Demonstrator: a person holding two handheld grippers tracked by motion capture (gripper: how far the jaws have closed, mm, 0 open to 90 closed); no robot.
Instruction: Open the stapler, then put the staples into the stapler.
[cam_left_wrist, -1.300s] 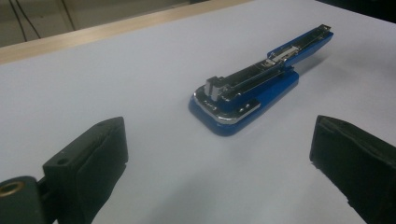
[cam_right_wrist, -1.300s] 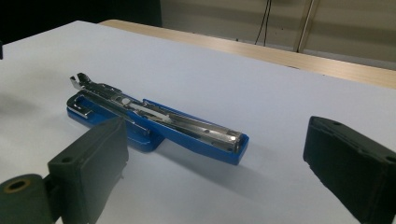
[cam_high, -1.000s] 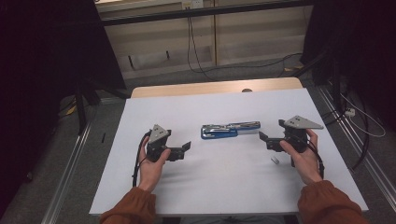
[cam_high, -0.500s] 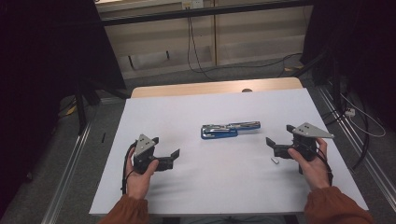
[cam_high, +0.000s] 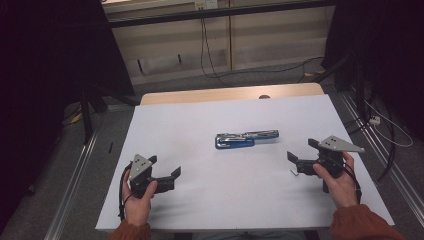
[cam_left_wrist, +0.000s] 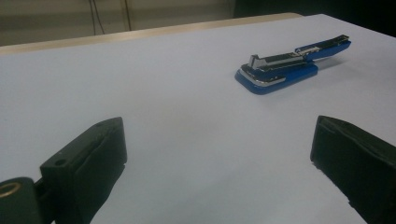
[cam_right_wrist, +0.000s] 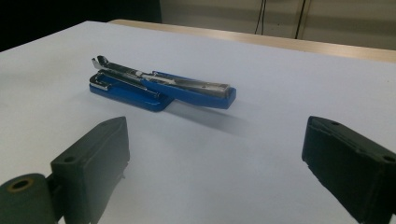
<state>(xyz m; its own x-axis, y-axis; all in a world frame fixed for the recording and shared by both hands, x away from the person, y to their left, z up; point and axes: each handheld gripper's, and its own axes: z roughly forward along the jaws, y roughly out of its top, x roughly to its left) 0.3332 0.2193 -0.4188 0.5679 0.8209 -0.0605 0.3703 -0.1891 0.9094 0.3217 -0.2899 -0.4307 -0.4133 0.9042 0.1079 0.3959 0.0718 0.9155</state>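
Stapler (cam_high: 246, 138), blue with a bright metal strip along its top, lay flat near the middle of the white tabletop (cam_high: 200, 125), its length running roughly parallel to the far edge. Its upper arm was swung out past the base, so the two halves overlapped only at one end; the left gripper view (cam_left_wrist: 289, 63) and the right gripper view (cam_right_wrist: 161, 86) both showed this spread-out form. The left claw (cam_high: 167, 176) hovered near the front edge, toward the front left corner, held in a hand (cam_high: 137, 197); its jaws stood wide apart with nothing between them. The right claw (cam_high: 302, 157) sat toward the right edge, held in the other hand (cam_high: 340, 180), its jaws likewise spread wide and empty. Both claws pointed inward at the stapler and were well apart from it. A small pale object (cam_high: 293, 172), too small to identify, lay on the tabletop just beside the right claw.
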